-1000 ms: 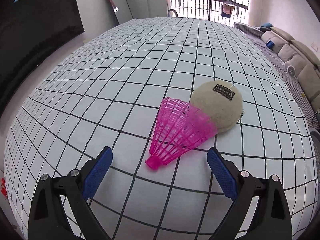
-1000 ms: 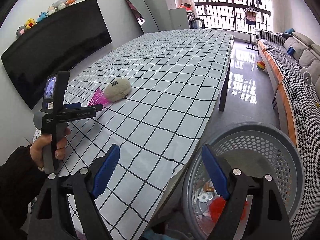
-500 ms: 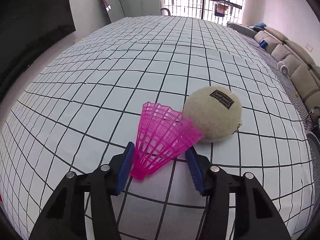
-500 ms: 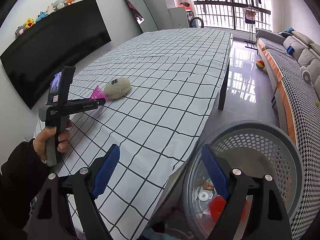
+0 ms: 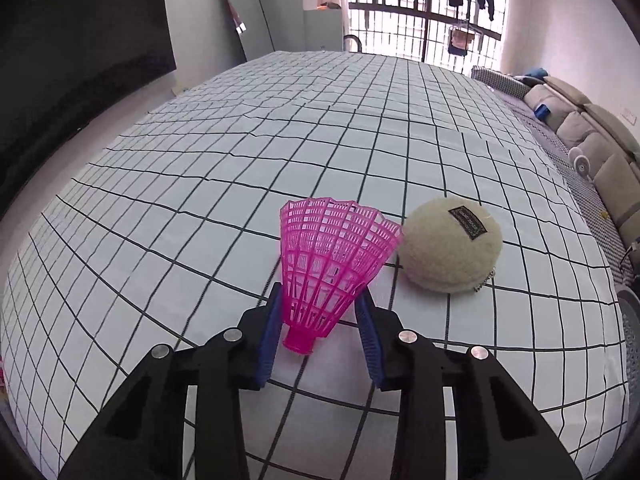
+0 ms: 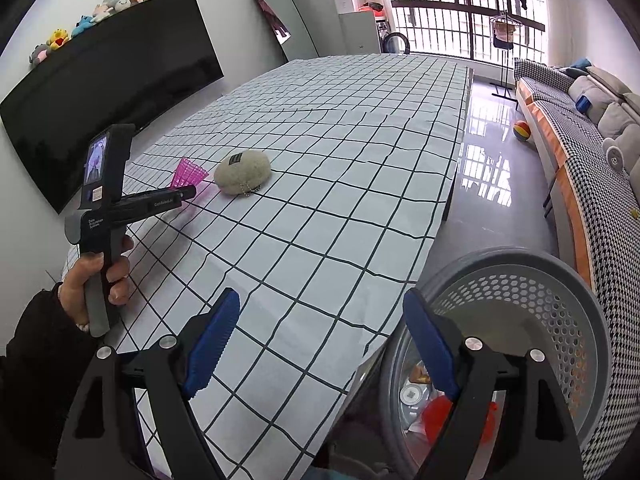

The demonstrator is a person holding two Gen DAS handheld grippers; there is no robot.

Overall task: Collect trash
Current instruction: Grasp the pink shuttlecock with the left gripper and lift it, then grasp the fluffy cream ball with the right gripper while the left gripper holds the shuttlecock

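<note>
Left gripper (image 5: 320, 320) jaws just been closing, now clamped on pink plastic shuttlecock (image 5: 332, 264), skirt up, near table's left edge. Beige plush pouch (image 5: 452, 248) just beside skirt. Checked tablecloth (image 5: 280, 128) beyond bare, wide. Right gripper (image 6: 322, 344) jaws spread, empty, over near table edge; grey perforated basket (image 6: 560, 308) just beyond edge, on floor.

Both wrist cameras overlook one gridded table (image 5: 248, 152).
</note>
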